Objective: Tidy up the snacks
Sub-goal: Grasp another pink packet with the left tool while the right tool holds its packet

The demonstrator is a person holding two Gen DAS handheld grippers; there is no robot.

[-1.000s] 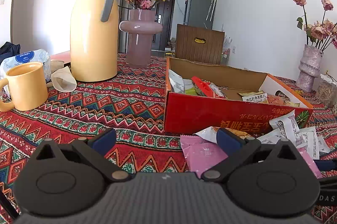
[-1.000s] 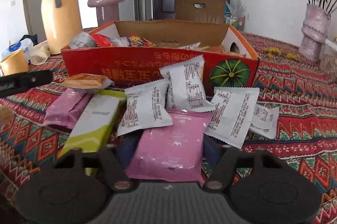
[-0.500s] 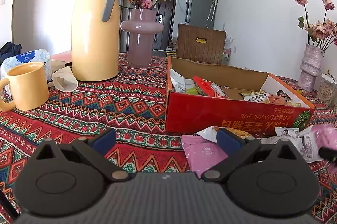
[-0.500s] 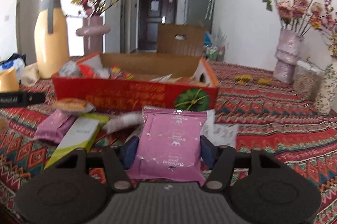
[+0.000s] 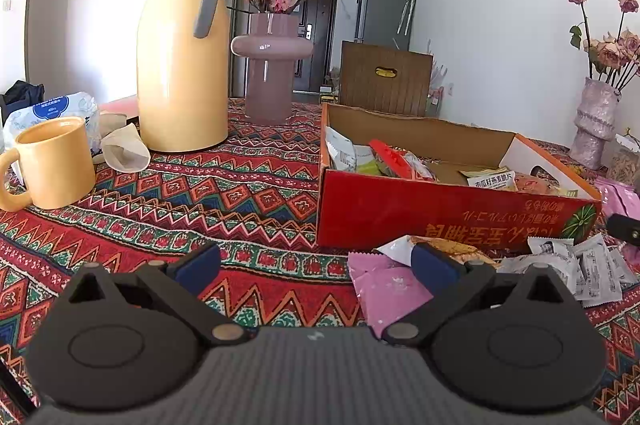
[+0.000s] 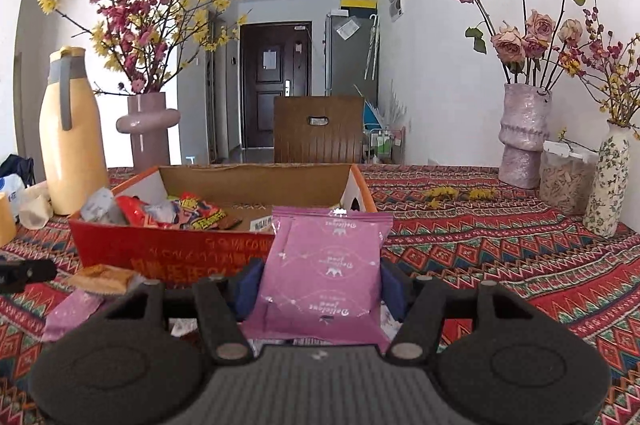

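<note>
between right hand-held gripper [image 6: 320, 285] pads, pink snack packet [image 6: 324, 273]

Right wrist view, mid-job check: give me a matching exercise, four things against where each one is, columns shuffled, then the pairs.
Things:
1. pink snack packet
2. yellow mug
3. red chili packet
4. left gripper

Places or states:
A. inside the red cardboard box
B. open, nothing between its fingers
C. clamped in the right gripper, lifted in front of the box
D. on the tablecloth beside the yellow thermos jug

Pairs: 1-C, 2-D, 3-A, 4-B
</note>
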